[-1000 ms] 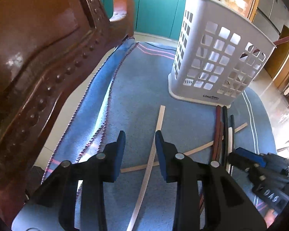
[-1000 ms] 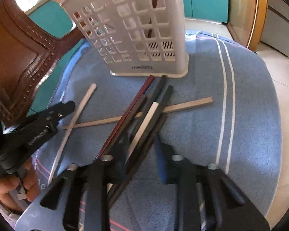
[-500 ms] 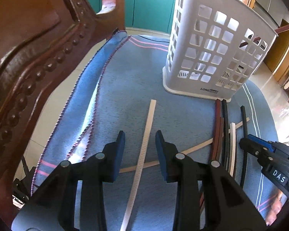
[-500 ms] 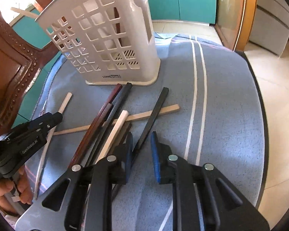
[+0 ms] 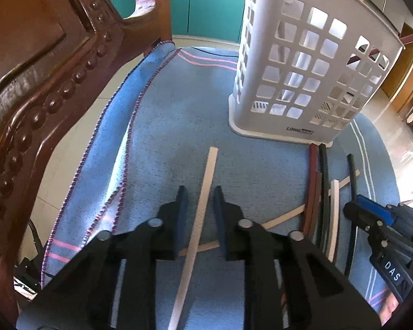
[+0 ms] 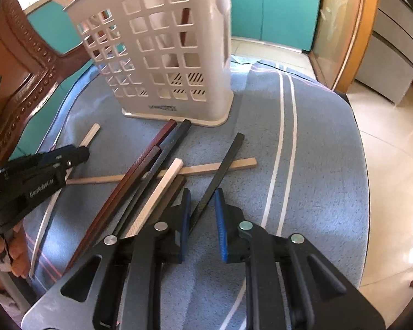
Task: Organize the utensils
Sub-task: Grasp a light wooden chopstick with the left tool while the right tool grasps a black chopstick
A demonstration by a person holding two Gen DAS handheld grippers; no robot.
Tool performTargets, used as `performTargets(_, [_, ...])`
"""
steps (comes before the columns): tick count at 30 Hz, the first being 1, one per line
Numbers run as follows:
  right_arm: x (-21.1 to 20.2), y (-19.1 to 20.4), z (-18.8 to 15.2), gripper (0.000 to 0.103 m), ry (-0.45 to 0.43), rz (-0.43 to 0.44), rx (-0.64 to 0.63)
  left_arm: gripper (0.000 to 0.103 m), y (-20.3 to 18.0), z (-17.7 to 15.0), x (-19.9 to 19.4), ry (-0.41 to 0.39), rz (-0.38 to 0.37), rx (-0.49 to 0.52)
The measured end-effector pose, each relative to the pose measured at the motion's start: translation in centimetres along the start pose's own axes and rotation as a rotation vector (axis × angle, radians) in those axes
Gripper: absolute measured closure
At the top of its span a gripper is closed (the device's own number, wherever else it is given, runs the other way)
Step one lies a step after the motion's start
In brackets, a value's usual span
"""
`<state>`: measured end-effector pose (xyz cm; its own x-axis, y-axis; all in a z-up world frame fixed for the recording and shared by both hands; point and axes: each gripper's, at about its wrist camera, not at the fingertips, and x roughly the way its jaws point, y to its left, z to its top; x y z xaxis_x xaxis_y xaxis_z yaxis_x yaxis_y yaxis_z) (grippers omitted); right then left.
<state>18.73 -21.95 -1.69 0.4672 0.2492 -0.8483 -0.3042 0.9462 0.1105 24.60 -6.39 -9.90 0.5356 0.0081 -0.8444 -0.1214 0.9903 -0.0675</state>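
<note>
Left gripper closing around a pale chopstick on the blue cloth, pads not yet touching. Right gripper closing too, a black chopstick between its narrow jaws, contact unclear. White slotted utensil basket upright just beyond the remaining chopsticks.

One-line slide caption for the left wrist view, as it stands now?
Left gripper closing around a pale chopstick on the blue towel, white slotted basket ahead.
</note>
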Motion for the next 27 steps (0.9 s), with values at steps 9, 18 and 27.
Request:
performTargets(9, [0.4, 0.0, 0.5, 0.077, 0.002, -0.045, -0.001, 0.071, -1.9, -0.3, -0.3, 0.005, -0.002, 0.024])
performTargets(18, [0.7, 0.1, 1.2, 0.076, -0.016, -0.074, 0.024, 0.068, -4.5, -0.6, -0.5, -0.003, 0.039, 0.079])
performTargets(27, [0.2, -0.6, 1.2, 0.096, -0.037, 0.008, 0.05, 0.096, -6.2, -1.2, -1.8, -0.029, 0.002, 0.084])
